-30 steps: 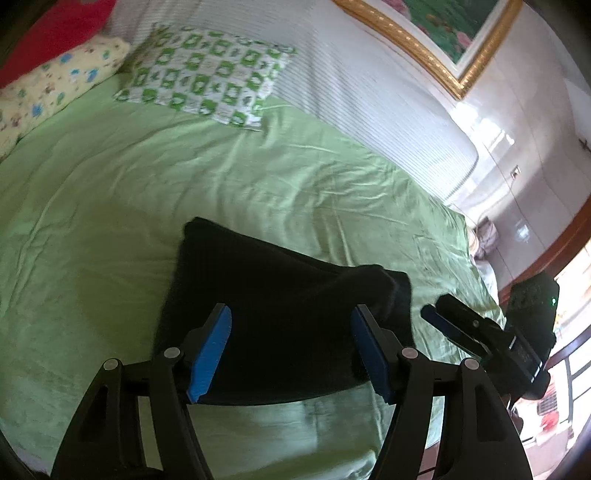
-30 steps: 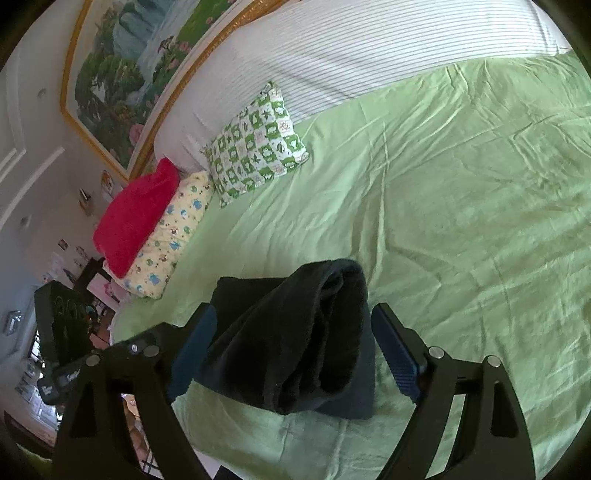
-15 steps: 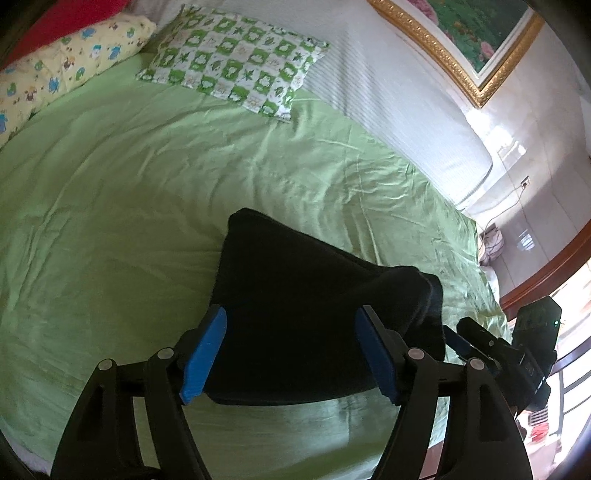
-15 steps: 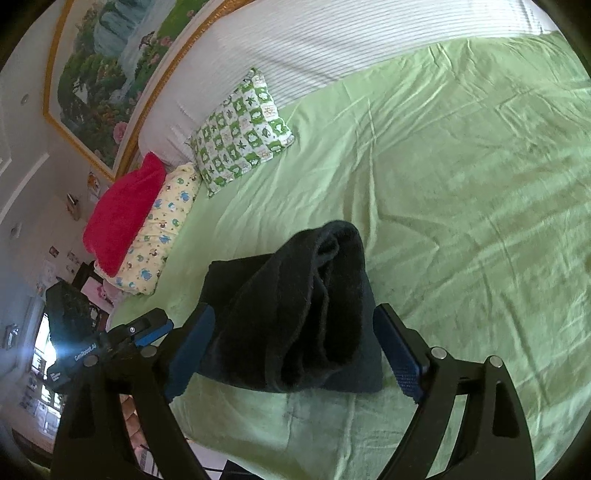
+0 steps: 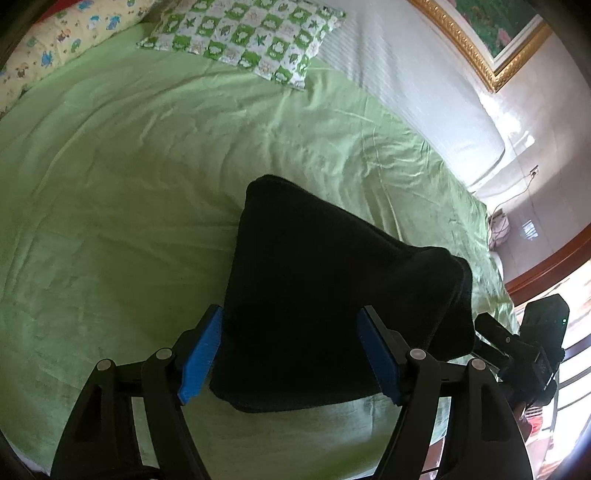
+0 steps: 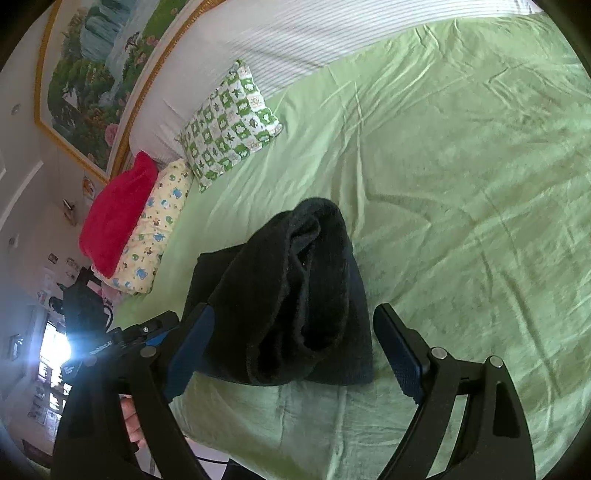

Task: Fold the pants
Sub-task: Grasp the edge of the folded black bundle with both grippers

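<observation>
Black pants (image 5: 325,295) lie folded in a thick bundle on the green bed sheet (image 5: 129,221), close to the bed's near edge. My left gripper (image 5: 291,356) is open, its blue pads astride the bundle's near end without pressing it. In the right wrist view the pants (image 6: 288,295) show a rolled fold on top. My right gripper (image 6: 295,354) is open too, with wide gaps between its pads and the cloth. Each gripper shows in the other's view: the right gripper (image 5: 517,343) beside the bundle's right corner, the left gripper (image 6: 122,339) at its left.
A green-and-white checked pillow (image 5: 243,37), a yellow printed pillow (image 6: 155,229) and a red cushion (image 6: 114,214) lie at the bed's head. A white striped headboard (image 6: 314,33) and a framed painting (image 6: 92,74) stand behind. The bed edge runs just under the grippers.
Both grippers have sunk toward the pants, which now fill more of each view. The left gripper has slid forward over the bundle and its jaws stand a little wider.
</observation>
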Tool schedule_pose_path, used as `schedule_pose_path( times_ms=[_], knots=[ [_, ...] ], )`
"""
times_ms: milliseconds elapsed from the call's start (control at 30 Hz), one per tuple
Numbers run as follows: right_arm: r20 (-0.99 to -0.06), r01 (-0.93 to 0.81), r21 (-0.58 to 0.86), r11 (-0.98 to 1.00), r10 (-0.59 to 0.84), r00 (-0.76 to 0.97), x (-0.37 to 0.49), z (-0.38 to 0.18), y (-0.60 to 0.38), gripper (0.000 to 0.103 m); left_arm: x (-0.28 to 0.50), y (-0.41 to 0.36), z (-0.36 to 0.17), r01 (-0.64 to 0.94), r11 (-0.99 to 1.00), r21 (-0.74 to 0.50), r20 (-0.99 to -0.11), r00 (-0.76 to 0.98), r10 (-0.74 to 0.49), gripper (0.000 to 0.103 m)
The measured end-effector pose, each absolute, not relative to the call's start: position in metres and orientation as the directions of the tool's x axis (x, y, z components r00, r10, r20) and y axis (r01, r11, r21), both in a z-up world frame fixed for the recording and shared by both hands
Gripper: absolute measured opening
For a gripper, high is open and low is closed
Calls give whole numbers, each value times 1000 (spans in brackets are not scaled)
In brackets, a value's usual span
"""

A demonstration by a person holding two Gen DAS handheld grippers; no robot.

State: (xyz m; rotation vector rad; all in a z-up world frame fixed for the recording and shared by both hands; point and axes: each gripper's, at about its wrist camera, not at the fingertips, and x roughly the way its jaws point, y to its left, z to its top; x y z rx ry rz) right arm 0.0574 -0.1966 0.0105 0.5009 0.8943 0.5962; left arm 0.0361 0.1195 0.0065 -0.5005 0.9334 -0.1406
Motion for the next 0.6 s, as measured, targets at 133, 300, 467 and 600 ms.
schedule_pose_path(
  times_ms=[133, 300, 467, 600],
  knots=[
    [-565, -266, 640, 721, 675, 474, 58, 4, -195, 88, 44, 120, 1, -98, 882, -461, -746, 581, -325, 74],
    [-557, -255, 661, 705, 690, 463, 63, -5, -197, 88, 60, 119, -4, -92, 888, -450, -763, 556, -329, 74],
    [-548, -237, 688, 686, 705, 450, 69, -13, -198, 88, 74, 117, -13, -81, 887, -454, -775, 526, -349, 74],
    [-532, -249, 697, 672, 718, 450, 72, -14, -198, 88, 83, 117, -17, -79, 877, -474, -774, 513, -372, 74]
  ],
)
